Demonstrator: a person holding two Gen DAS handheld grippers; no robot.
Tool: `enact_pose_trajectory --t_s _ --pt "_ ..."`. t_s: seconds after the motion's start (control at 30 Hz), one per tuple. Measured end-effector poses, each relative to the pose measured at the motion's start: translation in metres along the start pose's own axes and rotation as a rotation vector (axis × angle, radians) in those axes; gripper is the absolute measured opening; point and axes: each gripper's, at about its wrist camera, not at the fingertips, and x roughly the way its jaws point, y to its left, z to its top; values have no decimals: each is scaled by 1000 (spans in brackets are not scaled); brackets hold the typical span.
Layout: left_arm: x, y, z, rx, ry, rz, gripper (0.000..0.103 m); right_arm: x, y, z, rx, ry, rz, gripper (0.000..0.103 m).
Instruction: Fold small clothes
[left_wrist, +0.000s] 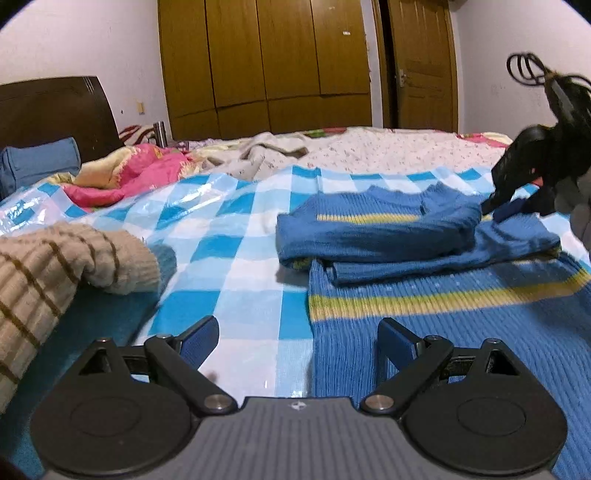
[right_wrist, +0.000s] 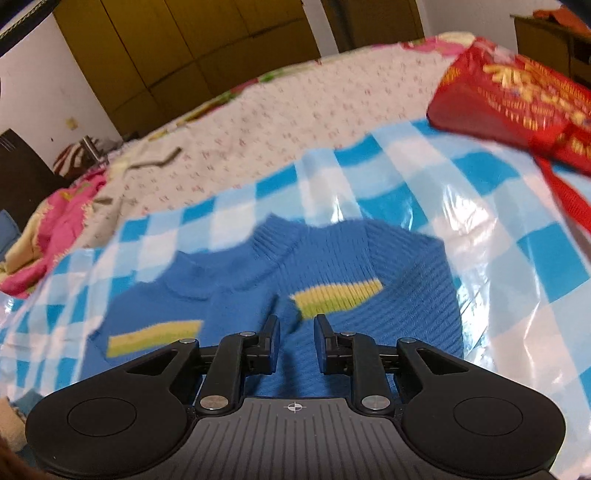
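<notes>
A: How far is the folding, as the pictures show it?

B: On the left edge of the checked sheet (left_wrist: 229, 236) a beige striped garment (left_wrist: 55, 266) lies bunched, so it looks not yet folded. The left gripper (left_wrist: 295, 343) hovers over the near edge of the sheet with its jaws spread wide and nothing between them. The blue sweater (left_wrist: 406, 258) lies in the middle and toward the right side, partly folded: its upper part and a sleeve are laid over the body. The lower part is spread flat, so probably one fold is left.

A: And the right gripper?

B: The right gripper (right_wrist: 295, 339) is low over the sweater near the collar, its jaws parted a little, with no cloth pinched between them.

A: Is there room to move?

B: The far part of the sheet is free. At the right far corner a red bag (right_wrist: 517, 96) lies on the sheet, which limits movement there.
</notes>
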Motion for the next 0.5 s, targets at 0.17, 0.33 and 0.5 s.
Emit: enact_pose_trajectory --t_s 0.17,0.33,0.5 --pt "-6 -11 11 -3 -32 -8 102 11 2 2 -22 24 68 22" --pt "-6 -22 18 23 -28 -17 102 37 1 8 26 80 91 22" --pt "-4 -29 26 43 -39 -8 102 34 -6 11 94 80 118 8"
